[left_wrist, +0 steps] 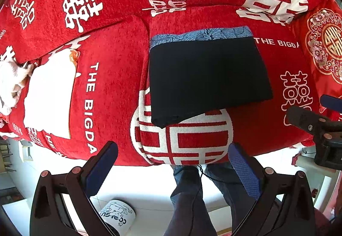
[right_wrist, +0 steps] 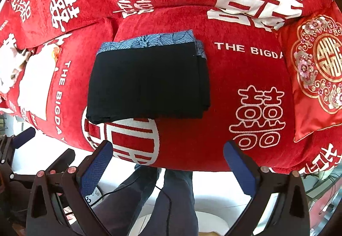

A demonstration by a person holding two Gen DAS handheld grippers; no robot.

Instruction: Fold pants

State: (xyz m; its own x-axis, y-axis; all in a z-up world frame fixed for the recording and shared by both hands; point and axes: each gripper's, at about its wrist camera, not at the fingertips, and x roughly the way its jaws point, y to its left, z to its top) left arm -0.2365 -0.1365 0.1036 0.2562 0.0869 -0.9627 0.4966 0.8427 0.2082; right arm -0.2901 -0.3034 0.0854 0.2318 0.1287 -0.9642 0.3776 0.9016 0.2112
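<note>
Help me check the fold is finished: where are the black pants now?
The black pants lie folded on the red sofa seat, centre of both views, over a white round emblem, with the embroidered cushion off to the right.

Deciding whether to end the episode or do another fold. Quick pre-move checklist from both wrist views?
1. Left gripper open, nothing held: ok.
2. Right gripper open, nothing held: ok.
3. Pants folded into a compact rectangle on the red sofa cushion: ok.
4. Edges aligned: not ok, layers stagger at the right side.
5. Blue patterned band shows along the far edge: ok.
6. Wrinkles in the dark fabric: cannot tell.
</note>
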